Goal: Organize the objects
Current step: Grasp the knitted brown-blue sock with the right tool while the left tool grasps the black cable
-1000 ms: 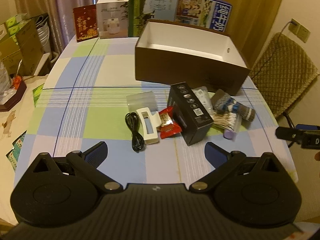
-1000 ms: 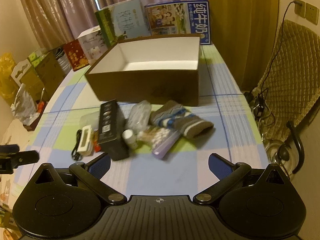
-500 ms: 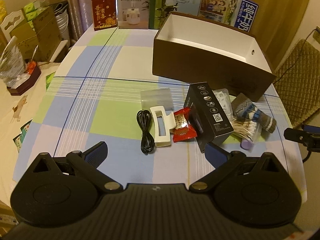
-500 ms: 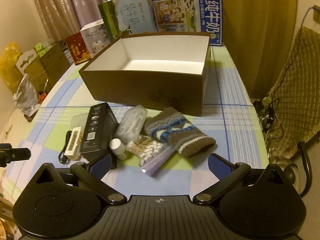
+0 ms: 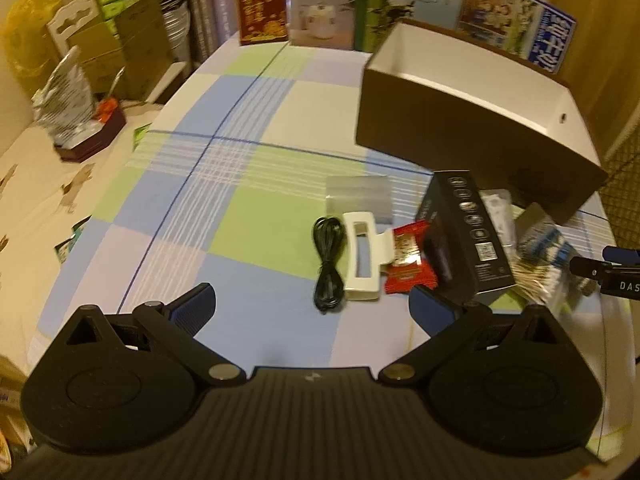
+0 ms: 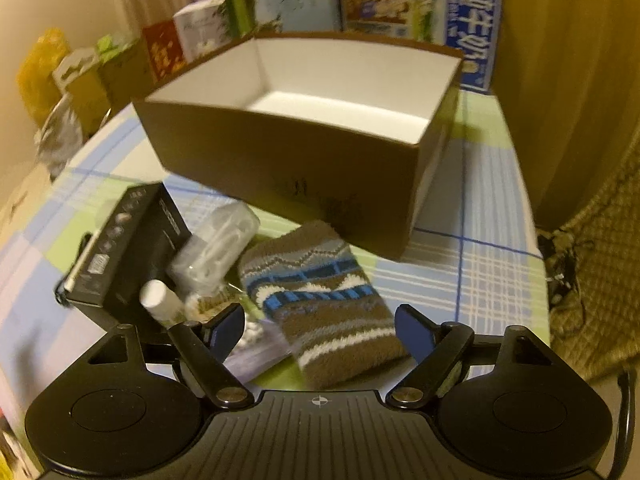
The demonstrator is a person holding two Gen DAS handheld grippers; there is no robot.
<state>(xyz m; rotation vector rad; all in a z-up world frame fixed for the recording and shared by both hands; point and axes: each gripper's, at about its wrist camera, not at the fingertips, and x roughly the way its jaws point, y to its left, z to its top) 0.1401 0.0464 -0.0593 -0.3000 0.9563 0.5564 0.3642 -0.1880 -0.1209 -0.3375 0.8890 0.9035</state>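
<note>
Brown sock (image 6: 320,304) now lies between the spread right claw (image 6: 320,326), nearer than before; left claw (image 5: 312,308) spread too.

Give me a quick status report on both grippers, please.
Left hand-held gripper open, over the black cable. Right hand-held gripper open, straddling the striped sock. Brown box empty. Nothing blocking.

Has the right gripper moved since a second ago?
Yes. The right gripper has come forward and down toward the knitted sock; the brown box looms larger, and its fingers now flank the sock.
</note>
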